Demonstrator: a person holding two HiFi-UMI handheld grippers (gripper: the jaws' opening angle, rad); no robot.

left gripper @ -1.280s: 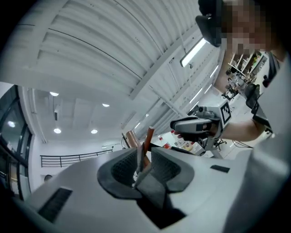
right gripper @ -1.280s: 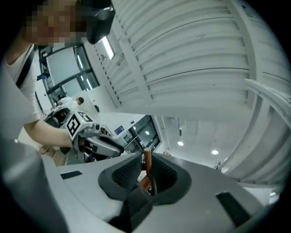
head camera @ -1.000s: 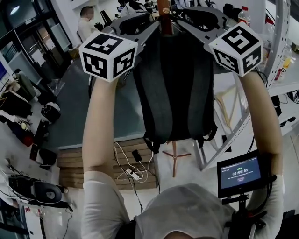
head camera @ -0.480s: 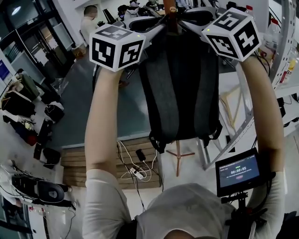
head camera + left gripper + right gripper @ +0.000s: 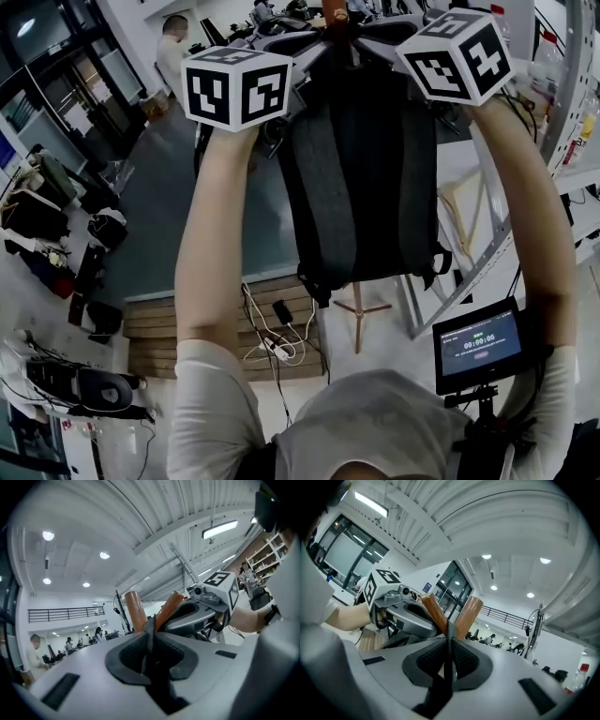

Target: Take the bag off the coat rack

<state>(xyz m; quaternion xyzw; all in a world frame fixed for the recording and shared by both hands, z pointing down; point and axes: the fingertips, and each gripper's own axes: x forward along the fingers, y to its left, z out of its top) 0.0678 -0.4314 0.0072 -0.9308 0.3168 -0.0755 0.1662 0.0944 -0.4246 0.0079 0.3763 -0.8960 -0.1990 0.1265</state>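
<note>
A dark grey backpack (image 5: 361, 178) hangs from the brown wooden coat rack (image 5: 336, 11) in front of me. Both grippers are raised to its top, one each side of the pole, and their marker cubes (image 5: 234, 86) (image 5: 457, 66) hide the jaws in the head view. In the left gripper view my left gripper (image 5: 150, 634) has just been closing and now pinches the bag's thin black strap (image 5: 151, 644), in front of two wooden pegs (image 5: 136, 613). My right gripper (image 5: 449, 641) is shut on the strap (image 5: 448, 667) from the opposite side.
A metal shelf unit (image 5: 562, 84) stands close on the right. Below the bag are the rack's crossed foot (image 5: 358, 314) and a wooden platform with a power strip and cables (image 5: 267, 349). Bags (image 5: 37, 216) lie on the floor at left. A person (image 5: 173, 47) stands far back.
Both marker cubes have moved up and inward toward the top of the rack and have rolled. The bag hangs in the same place.
</note>
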